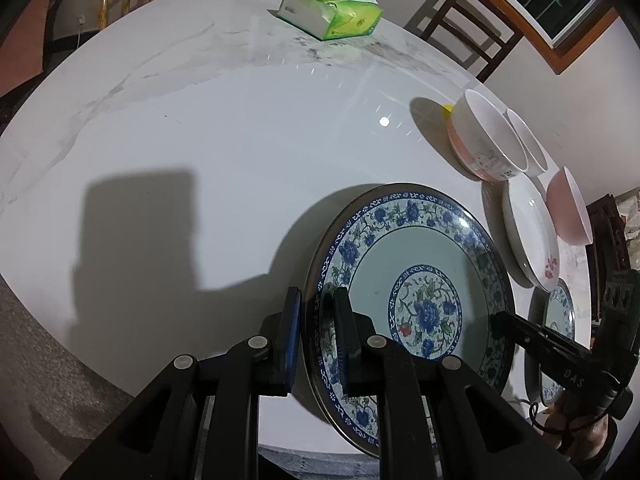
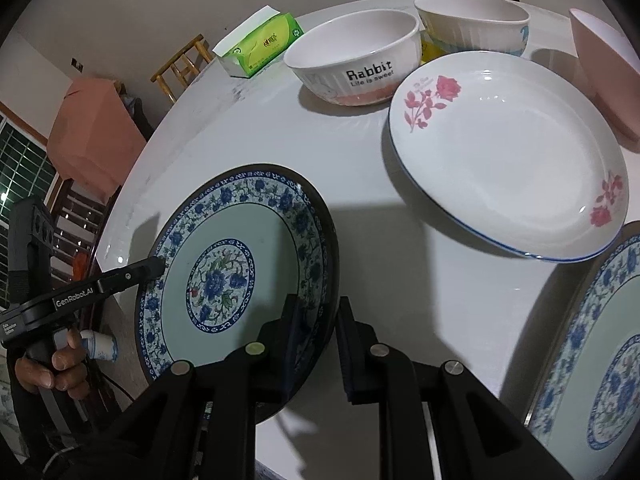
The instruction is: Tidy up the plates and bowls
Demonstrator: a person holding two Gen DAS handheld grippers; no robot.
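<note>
Gripping opposite rims, both tongs, left [image 1: 318, 336] and right [image 2: 318, 344], hold the empty blue-flowered plate [image 2: 236, 264].

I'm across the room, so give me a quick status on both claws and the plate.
Left claw and right claw each straddle the blue floral plate rim, opposite sides. Plate tilted off the table. Rose plate nearby, apart.

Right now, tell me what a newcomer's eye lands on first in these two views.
The round blue-and-white floral plate dominates, near the front edge of the white round table, with the left gripper and right gripper each straddling its rim on opposite sides. Behind it lies a white plate with pink roses, then the white "Rabbit" bowl. A green tissue pack sits far back.
</note>
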